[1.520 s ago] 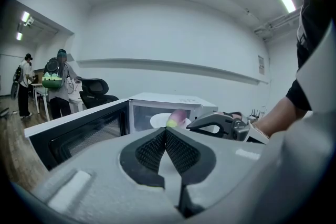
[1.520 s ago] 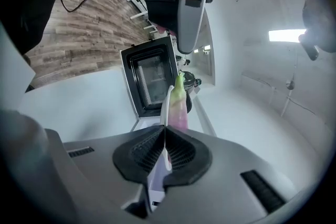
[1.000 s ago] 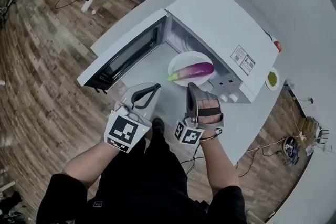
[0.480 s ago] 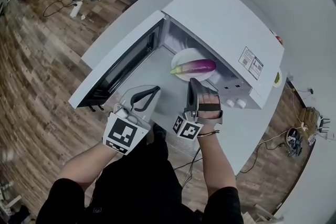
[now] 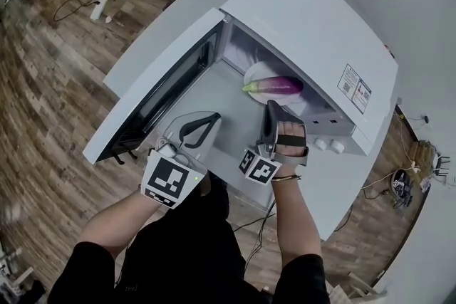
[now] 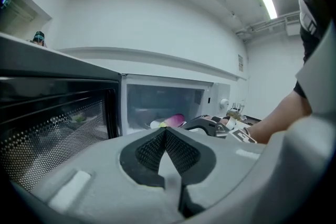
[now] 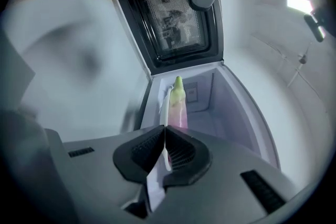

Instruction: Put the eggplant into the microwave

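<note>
The long purple eggplant rests inside the open white microwave. So the left gripper and right gripper hang outside, jaws clenched on nothing.

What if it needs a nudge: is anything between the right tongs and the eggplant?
Nothing visible. The door stands open at the left; the eggplant lies on a plate in the microwave, straight ahead of the right tongs.
</note>
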Demonstrator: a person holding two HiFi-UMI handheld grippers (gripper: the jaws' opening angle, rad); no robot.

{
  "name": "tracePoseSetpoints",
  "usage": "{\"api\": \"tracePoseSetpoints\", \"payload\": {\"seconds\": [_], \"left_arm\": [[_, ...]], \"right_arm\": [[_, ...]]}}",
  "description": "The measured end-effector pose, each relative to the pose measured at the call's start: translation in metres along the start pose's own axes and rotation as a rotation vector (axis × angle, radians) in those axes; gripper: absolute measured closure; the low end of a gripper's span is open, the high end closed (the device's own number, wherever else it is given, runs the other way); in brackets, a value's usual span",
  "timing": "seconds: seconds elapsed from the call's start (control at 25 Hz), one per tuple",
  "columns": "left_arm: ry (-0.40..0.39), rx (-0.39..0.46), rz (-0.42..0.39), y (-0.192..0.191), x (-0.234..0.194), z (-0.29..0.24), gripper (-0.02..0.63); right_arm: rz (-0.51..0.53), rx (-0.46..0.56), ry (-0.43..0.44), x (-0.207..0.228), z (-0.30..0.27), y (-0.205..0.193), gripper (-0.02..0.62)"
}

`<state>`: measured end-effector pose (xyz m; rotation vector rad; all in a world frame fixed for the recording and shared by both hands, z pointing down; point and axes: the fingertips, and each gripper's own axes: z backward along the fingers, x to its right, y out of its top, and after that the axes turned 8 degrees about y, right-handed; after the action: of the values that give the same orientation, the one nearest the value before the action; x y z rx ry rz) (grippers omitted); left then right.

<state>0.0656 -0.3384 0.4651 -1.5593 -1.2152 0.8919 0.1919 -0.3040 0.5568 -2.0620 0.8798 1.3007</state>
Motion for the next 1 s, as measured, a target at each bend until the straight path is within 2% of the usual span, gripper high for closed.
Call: {"api": "tracePoseSetpoints", "payload": {"seconds": [0.2,0.48,0.8,0.92,1.0], "left_arm": [[0.000,-0.016,0.005,-0.006,-0.006,-0.005,0.598],[0.008,-0.024,0.010,-0.006,-0.013,-0.012,0.598],[0.017,-0.029,0.026,-0.003,-0.019,-0.018,0.598],[0.015,-0.027,0.031,-0.002,-0.017,-0.019,0.598],[0.013,-0.026,0.033,-0.001,-0.016,-0.020,0.598]], "right_arm": [[-0.027,-0.036,0.017,0.001,-0.013,-0.003,0.574],[-0.086,-0.085,0.106,0.005,-0.037,-0.007,0.571],[-0.132,-0.070,0.166,0.005,-0.048,-0.003,0.571],[-0.143,-0.059,0.181,0.003,-0.047,-0.002,0.546],[-0.157,-0.055,0.203,0.001,-0.046,-0.002,0.489]]}}
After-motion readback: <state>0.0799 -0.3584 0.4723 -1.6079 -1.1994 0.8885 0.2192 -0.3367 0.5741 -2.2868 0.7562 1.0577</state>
